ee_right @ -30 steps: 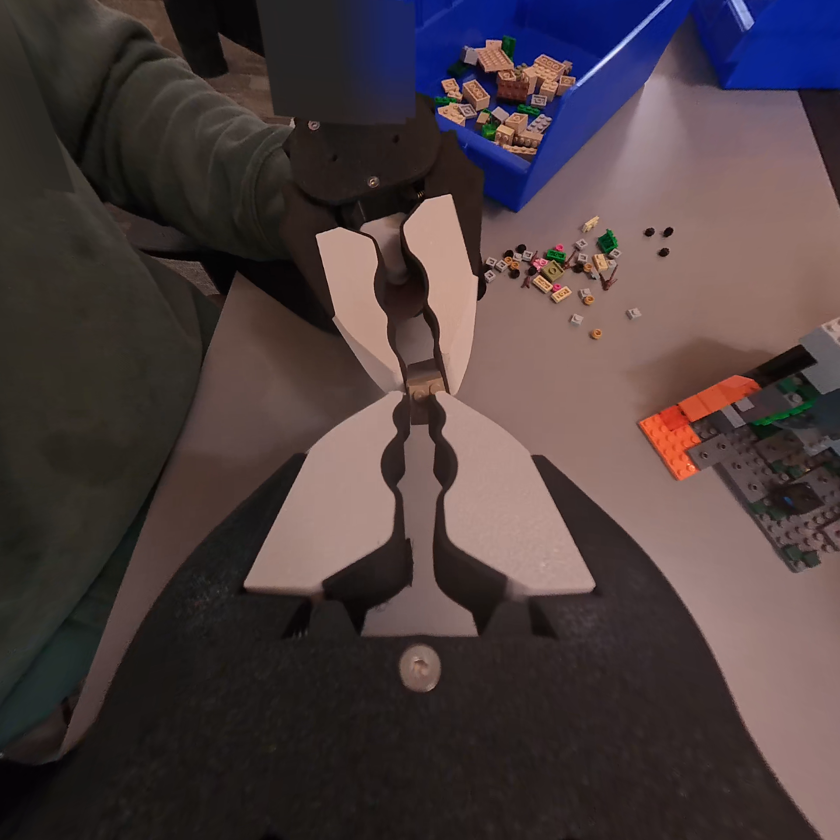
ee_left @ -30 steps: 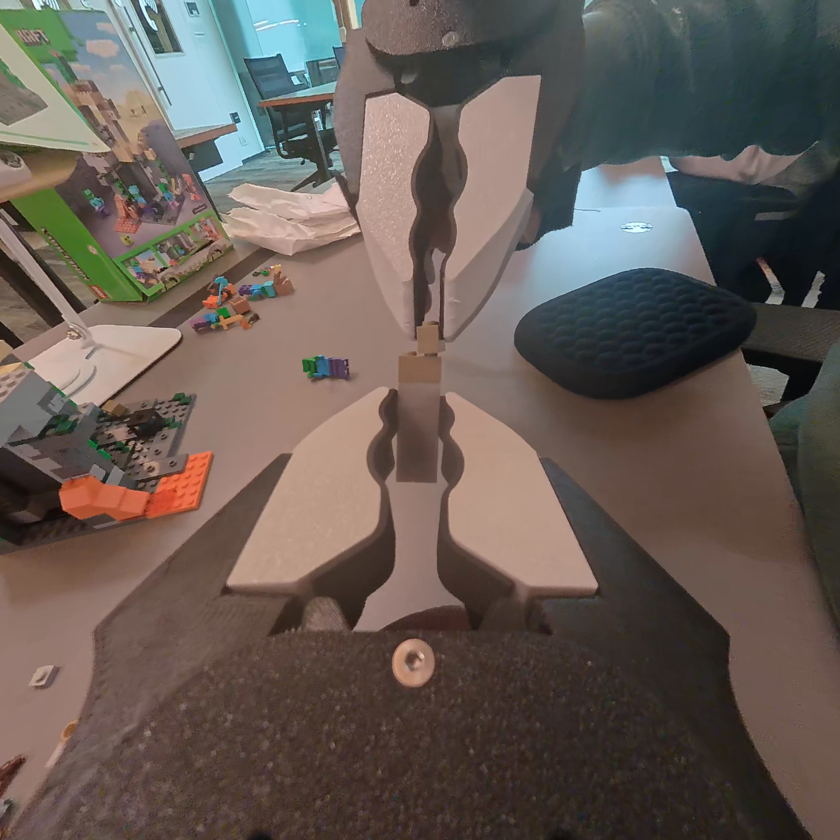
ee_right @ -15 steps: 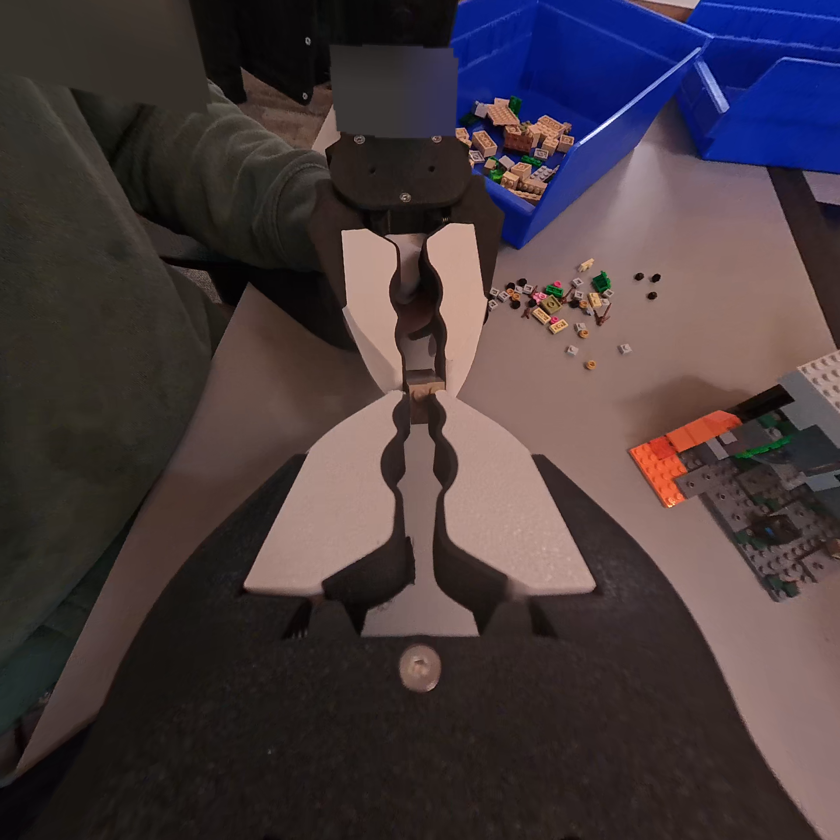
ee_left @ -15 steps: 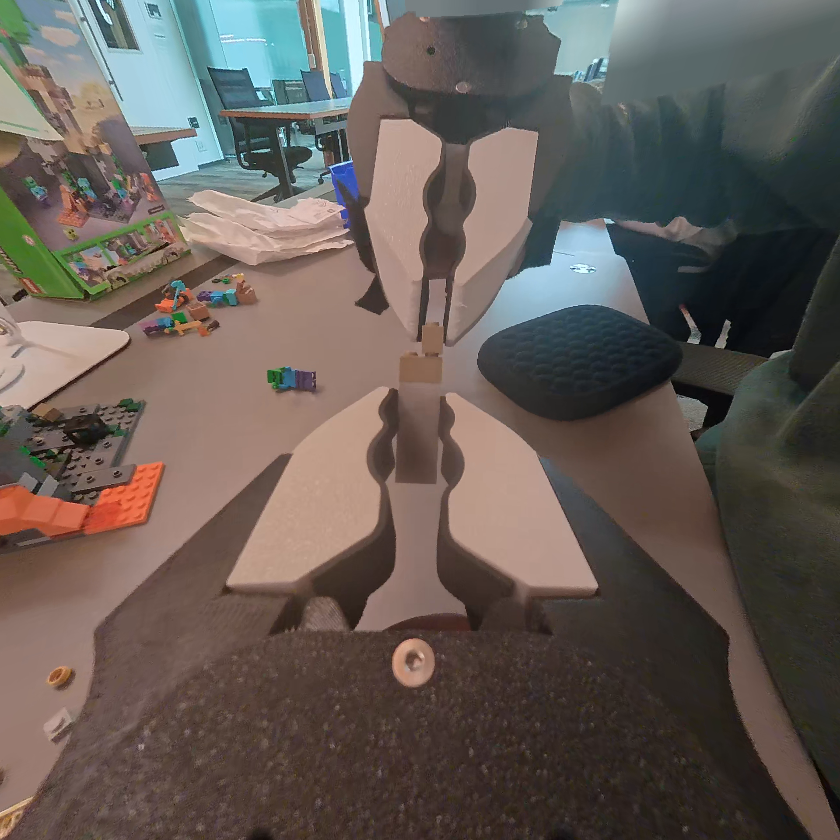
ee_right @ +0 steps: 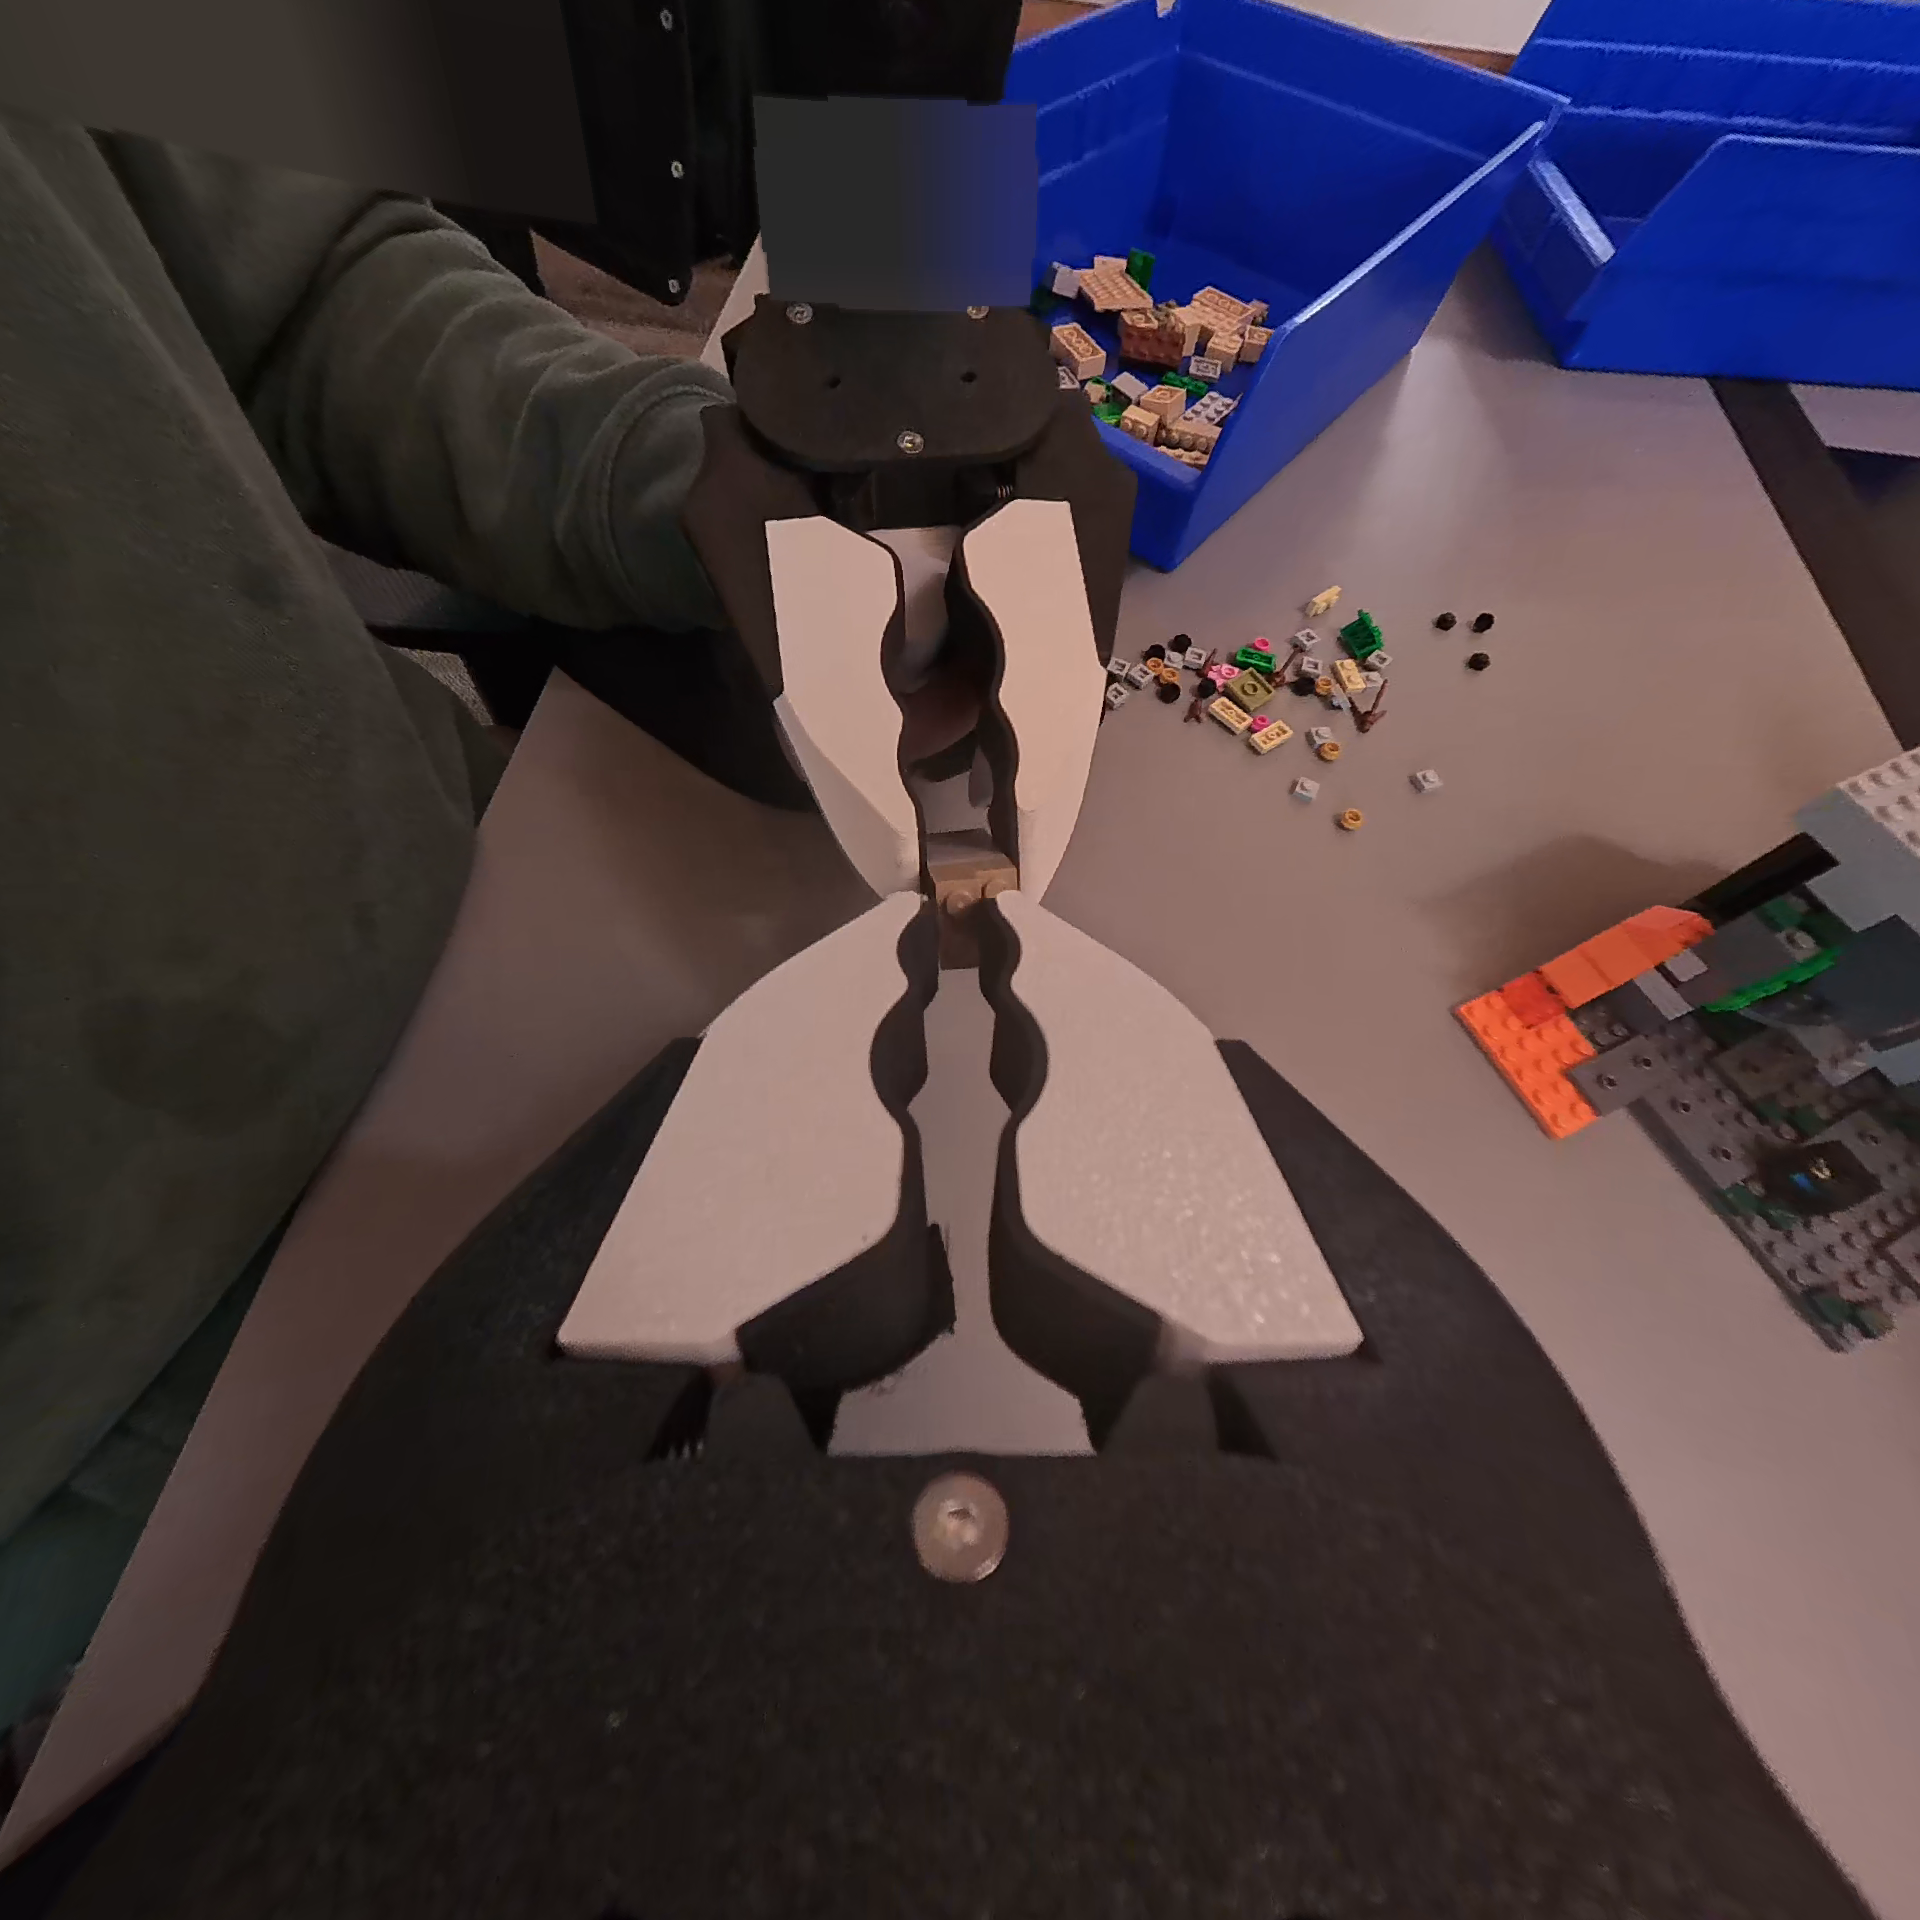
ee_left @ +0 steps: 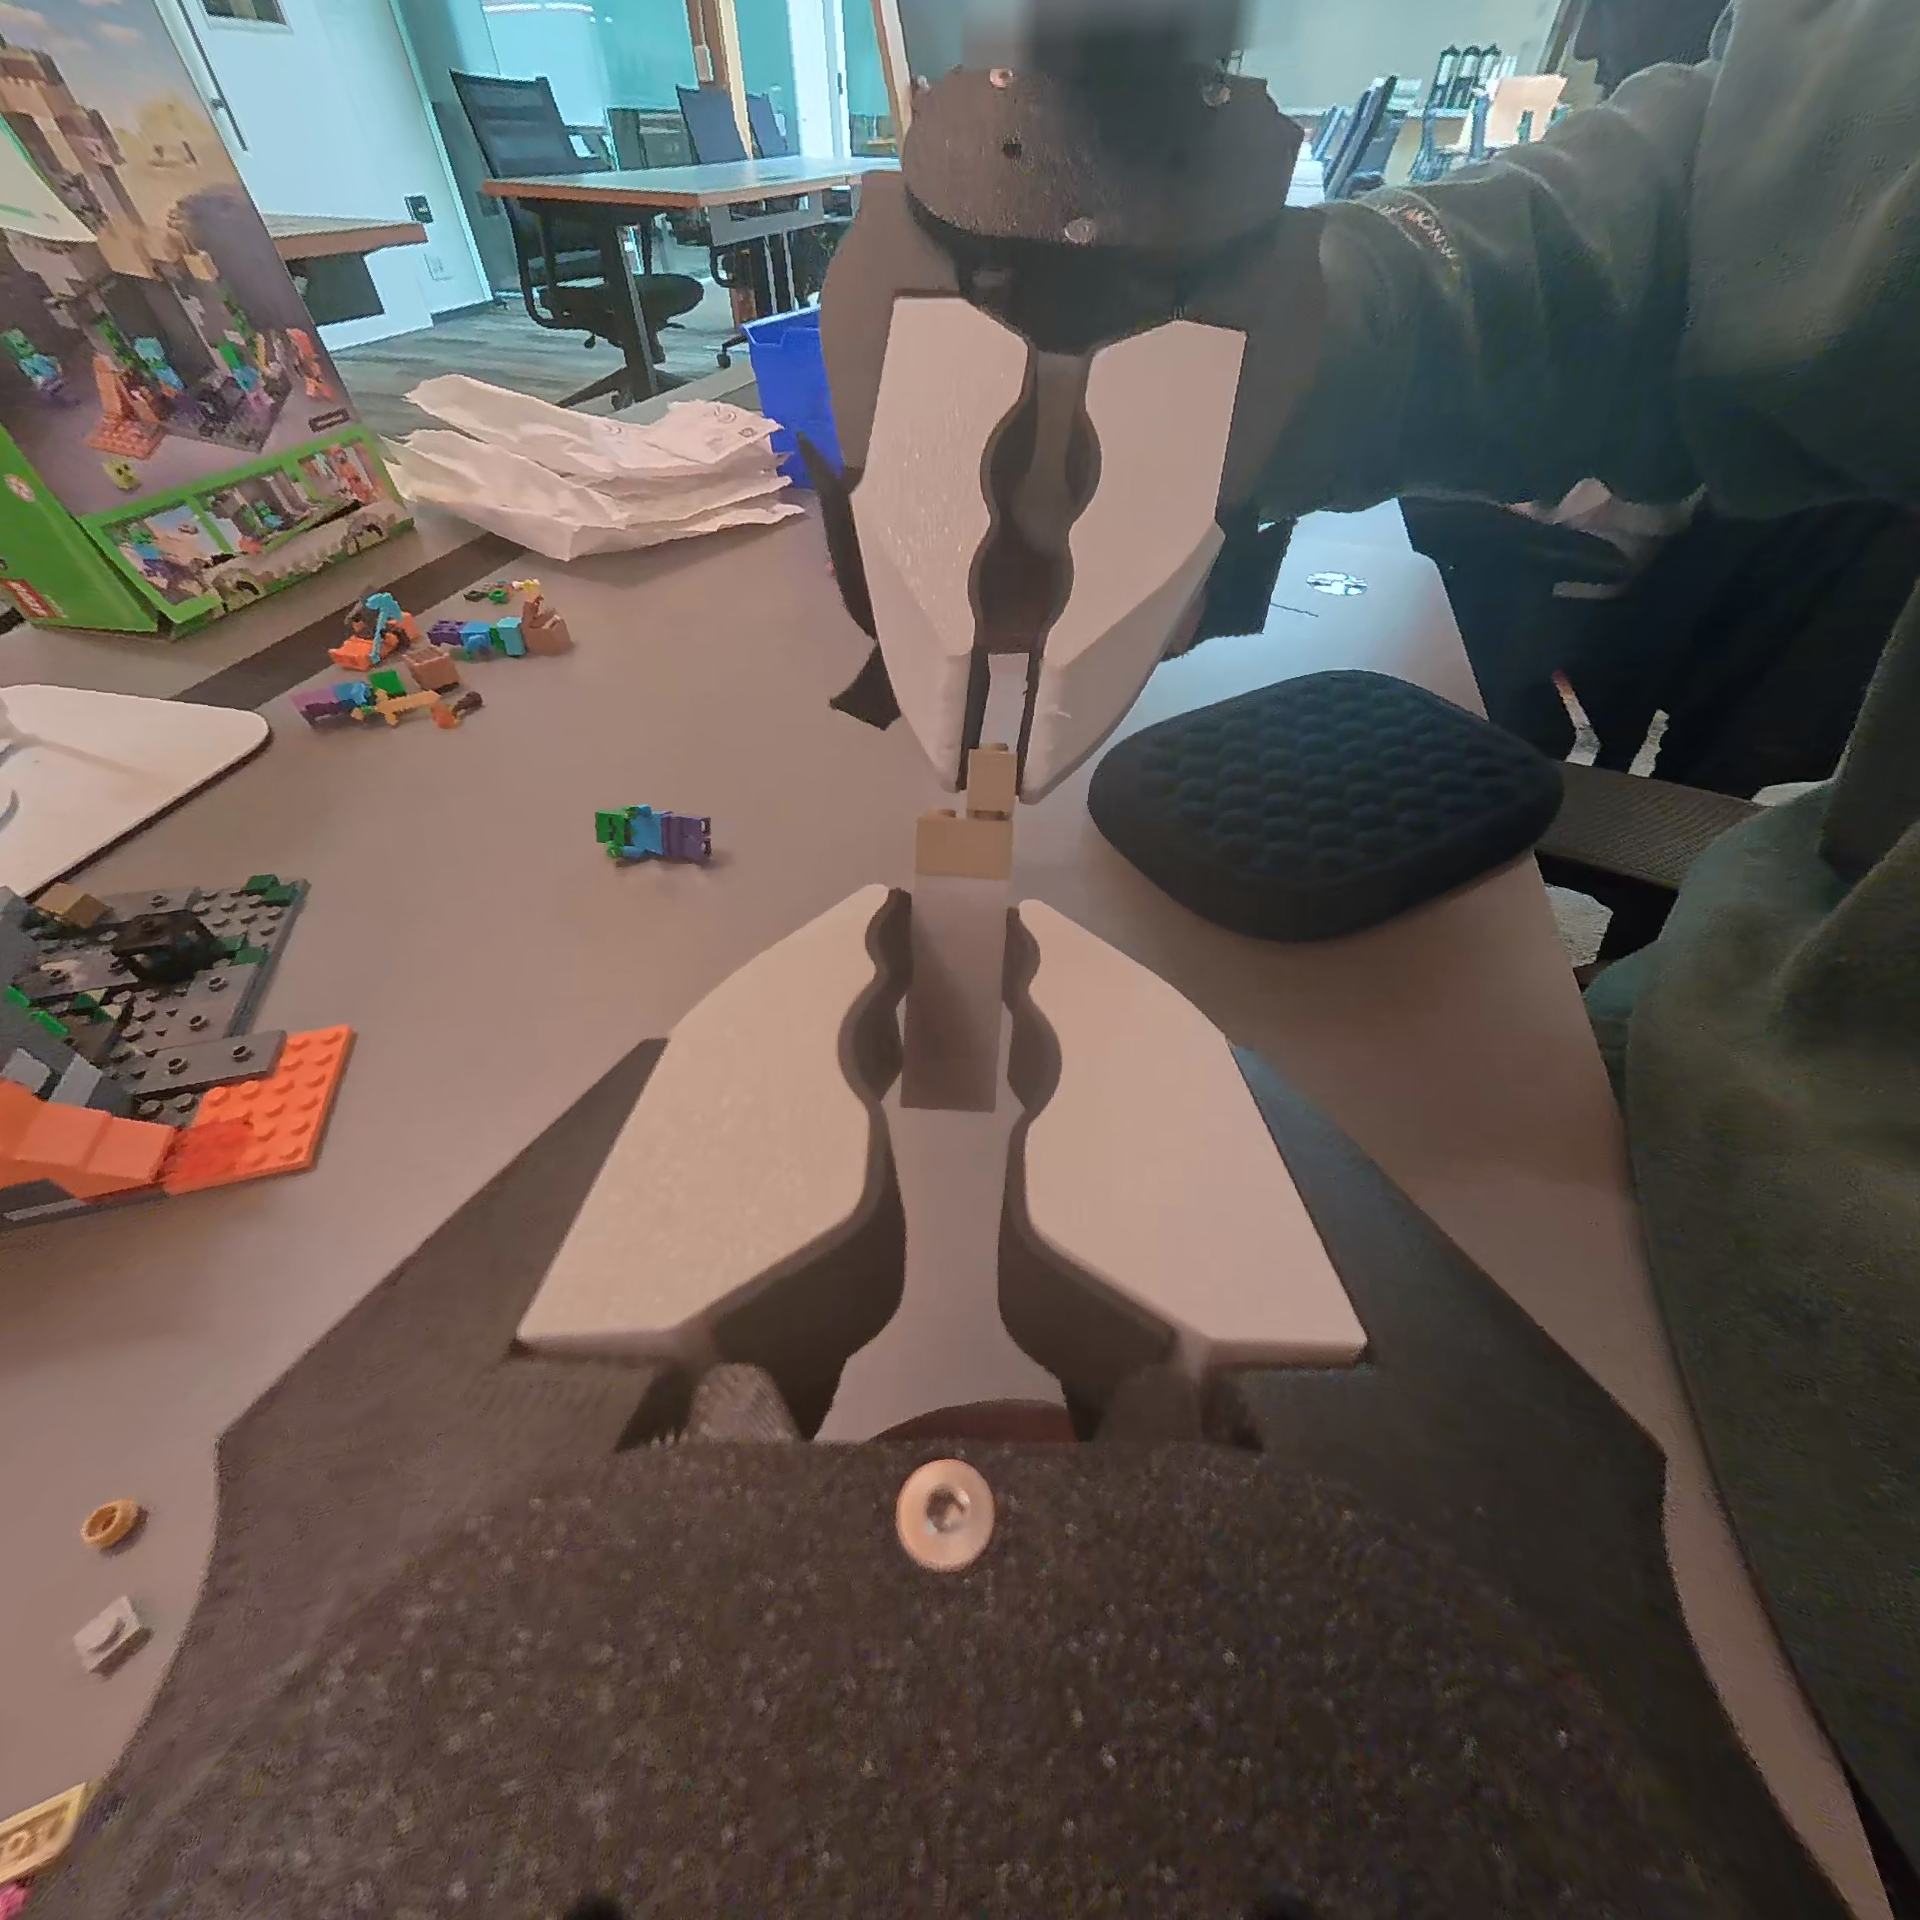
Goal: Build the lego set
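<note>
At the far left of the left wrist view, a green building-set box (ee_left: 156,416) stands on the desk (ee_left: 727,810), cut off by the frame edge. Below it a partly built brick model (ee_left: 156,1039) with orange plates is also cropped. Loose coloured figure parts (ee_left: 436,665) and a small green, blue and purple figure (ee_left: 655,834) lie on the open desk, with white paper bags (ee_left: 592,468) behind them.

In the middle, the left hand-held gripper (ee_left: 961,904) is clenched on a wider tan brick (ee_left: 963,850), which sticks out past its fingertips; the part of the brick between the fingers is in shadow and hard to make out. Facing it, the right hand-held gripper (ee_left: 992,774) pinches a small tan brick (ee_left: 990,777), whose lower end sits on the right side of the wider brick. Both bricks are in the air above the desk.

To the right lies a dark cushioned pad (ee_left: 1320,800), and a green sleeve (ee_left: 1558,312) runs out of frame.

In the right wrist view, blue bins (ee_right: 1299,208) hold tan bricks, partly hidden behind the left hand-held gripper.
</note>
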Tool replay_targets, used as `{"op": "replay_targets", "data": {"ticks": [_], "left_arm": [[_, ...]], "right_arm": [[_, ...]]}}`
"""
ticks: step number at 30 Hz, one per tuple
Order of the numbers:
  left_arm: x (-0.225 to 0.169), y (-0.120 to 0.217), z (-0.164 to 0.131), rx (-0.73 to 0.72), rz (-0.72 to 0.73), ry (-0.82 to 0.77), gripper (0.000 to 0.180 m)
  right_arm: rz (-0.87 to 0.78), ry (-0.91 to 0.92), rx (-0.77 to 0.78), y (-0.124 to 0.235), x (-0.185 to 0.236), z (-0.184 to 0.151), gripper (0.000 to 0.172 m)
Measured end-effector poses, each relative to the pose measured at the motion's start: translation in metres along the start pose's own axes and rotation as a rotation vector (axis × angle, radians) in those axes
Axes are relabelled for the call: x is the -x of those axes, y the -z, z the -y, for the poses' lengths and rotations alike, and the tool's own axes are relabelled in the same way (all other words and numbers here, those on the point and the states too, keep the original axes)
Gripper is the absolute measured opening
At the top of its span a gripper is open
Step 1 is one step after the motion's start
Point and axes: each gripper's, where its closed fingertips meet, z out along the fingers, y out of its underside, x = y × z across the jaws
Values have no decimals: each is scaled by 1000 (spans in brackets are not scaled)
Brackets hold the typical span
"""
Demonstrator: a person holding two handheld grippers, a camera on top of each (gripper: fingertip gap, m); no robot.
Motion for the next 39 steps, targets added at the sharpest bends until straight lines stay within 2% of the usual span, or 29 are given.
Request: {"op": "replay_targets", "data": {"ticks": [18, 30, 39], "left_arm": [[-1, -4, -11, 57, -23, 49, 16], [10, -1, -13, 39, -43, 224, 16], [8, 0, -13, 32, -92, 280, 16]], "right_arm": [[-5, -45, -48, -4, 0, -12, 8], [49, -373, -153, -8, -12, -14, 7], [109, -451, -257, -10, -12, -9, 8]]}}
